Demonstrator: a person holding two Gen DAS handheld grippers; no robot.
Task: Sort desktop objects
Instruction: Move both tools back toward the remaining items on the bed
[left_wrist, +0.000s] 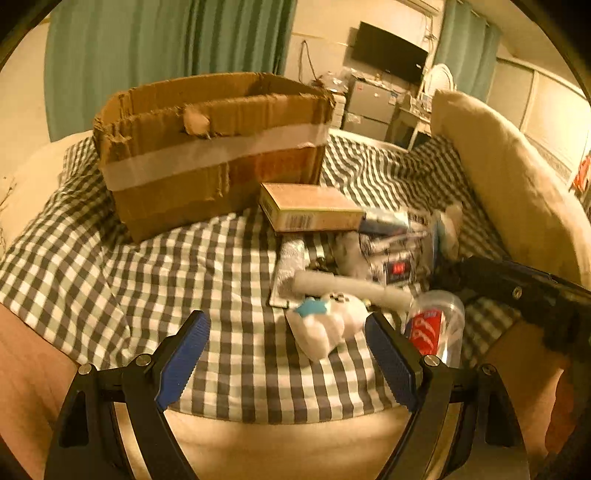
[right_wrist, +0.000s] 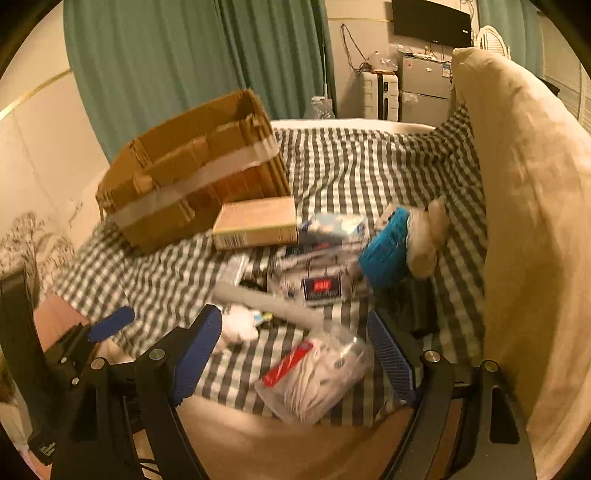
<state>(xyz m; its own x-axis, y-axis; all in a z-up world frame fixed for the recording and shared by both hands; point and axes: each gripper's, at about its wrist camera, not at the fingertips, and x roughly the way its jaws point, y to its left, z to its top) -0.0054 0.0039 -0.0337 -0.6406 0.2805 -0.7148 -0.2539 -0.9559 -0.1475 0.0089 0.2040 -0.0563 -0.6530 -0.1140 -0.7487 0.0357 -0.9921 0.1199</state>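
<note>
On the bed (left_wrist: 155, 266), over a black-and-white checked cover: a torn cardboard box (left_wrist: 210, 147), taped round with a pale band, top open toward the ceiling, inside hidden from both views. Just right of it, touching its lower corner, a flat tan carton (left_wrist: 306, 206) lying on its broad face, long axis running left to right, barcode end toward the camera. Farther right, a heap of small goods: printed packets (left_wrist: 399, 243), a pale tube (left_wrist: 354, 286) lying slantwise across the heap, higher end left, lower end right. In front of the tube, a white plush toy (left_wrist: 325, 325) with a blue patch; beside it on the right, a clear plastic bottle (left_wrist: 436, 328) with a red label, lying tilted. From the right wrist view, a clear bag (right_wrist: 317, 373) with a red strip and white pieces inside, lying between the tool's fingers yet not touched by them. Beyond it, a blue-sleeved pale plush (right_wrist: 402, 243) at the heap's right edge, near a tan pillow (left_wrist: 509, 184) standing along the bed's right side.

Left tool (left_wrist: 288, 354): spread wide, nothing held, hovering over bare cover, right finger close to the toy and bottle, contact unclear. Right tool (right_wrist: 295, 354): spread wide, gripping nothing, poised above the clear bag. Both views blurred.
</note>
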